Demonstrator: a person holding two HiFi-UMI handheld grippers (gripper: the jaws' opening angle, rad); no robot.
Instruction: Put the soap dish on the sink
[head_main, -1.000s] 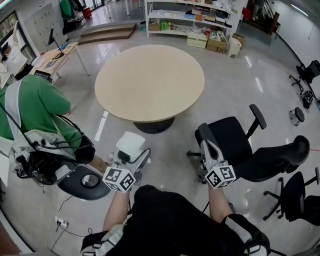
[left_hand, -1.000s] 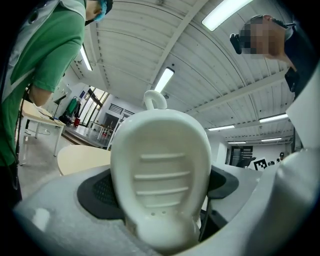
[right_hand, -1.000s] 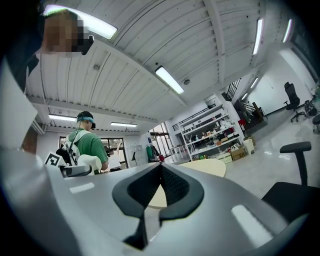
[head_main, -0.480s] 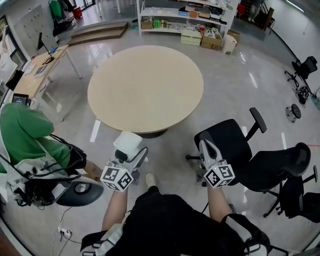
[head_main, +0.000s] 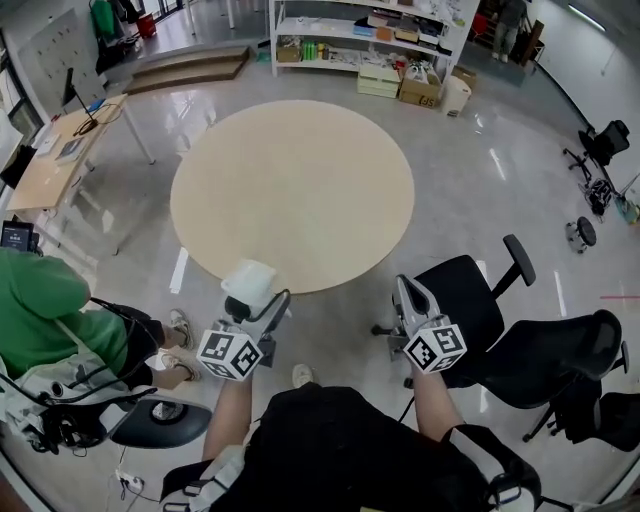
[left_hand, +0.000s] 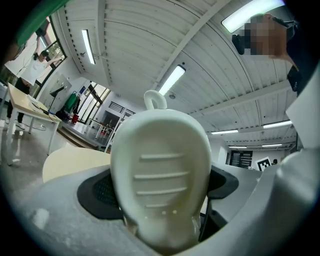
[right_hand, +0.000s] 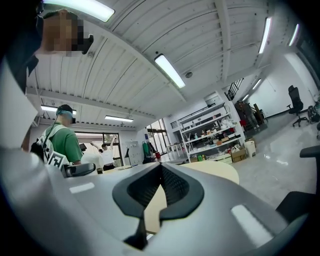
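Observation:
The white soap dish (head_main: 250, 283) sits between the jaws of my left gripper (head_main: 256, 301), which is shut on it. In the left gripper view the soap dish (left_hand: 160, 175) fills the middle, with ribs on its face and a small loop on top; the dark pads (left_hand: 100, 192) show on both sides of it. My right gripper (head_main: 408, 296) is held level beside it, shut with nothing in it. In the right gripper view its dark pads (right_hand: 177, 187) meet at the tips. No sink shows in any view.
A round beige table (head_main: 290, 190) stands just ahead. Black office chairs (head_main: 470, 300) stand to the right, and a person in green (head_main: 40, 310) sits at the left. Shelves (head_main: 370, 40) line the far wall, and a desk (head_main: 60, 150) stands at far left.
Both grippers have travelled forward with me toward the round table, the soap dish still in the left one. The person in green has slid back to the lower left of the view.

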